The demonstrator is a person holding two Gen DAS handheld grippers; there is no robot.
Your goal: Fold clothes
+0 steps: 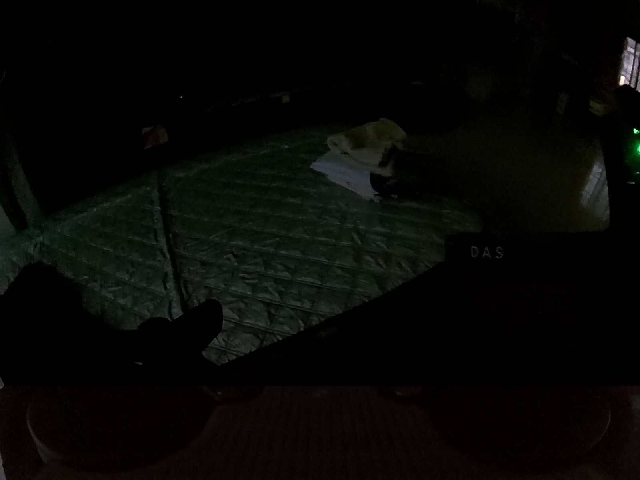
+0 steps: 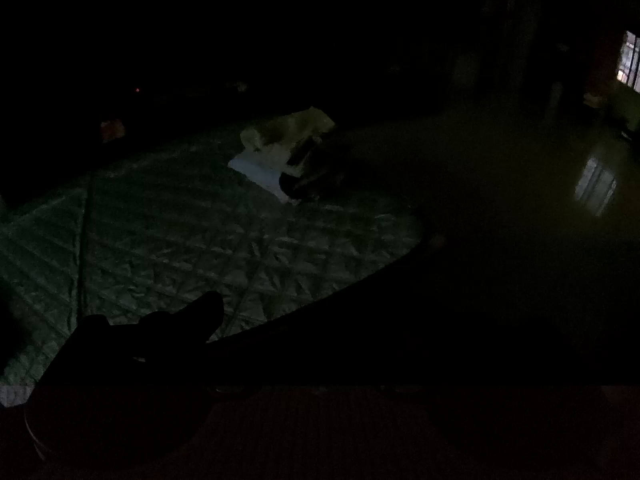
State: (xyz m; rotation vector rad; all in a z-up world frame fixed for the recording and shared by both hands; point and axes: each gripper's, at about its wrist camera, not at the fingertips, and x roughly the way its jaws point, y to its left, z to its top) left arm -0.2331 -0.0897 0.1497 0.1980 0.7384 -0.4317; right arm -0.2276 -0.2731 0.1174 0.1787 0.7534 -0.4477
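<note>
The scene is very dark. A pale pile of clothes [image 1: 366,148] lies far off on a green quilted mat [image 1: 248,232]; it also shows in the right wrist view [image 2: 276,148] on the same mat [image 2: 172,232]. In each view the gripper shows only as black silhouettes at the bottom: one finger [image 1: 192,322] at lower left and a broad dark shape marked "DAS" [image 1: 486,252] at right; likewise a dark finger [image 2: 192,320] in the right view. Both grippers are far from the clothes. I cannot tell how the jaws stand or whether they hold anything.
A dim window [image 2: 630,60] glows at the far right, with its reflection [image 2: 596,186] on the floor. A green light [image 1: 634,134] shines at the right edge. A small reddish object [image 1: 154,134] lies beyond the mat's far edge.
</note>
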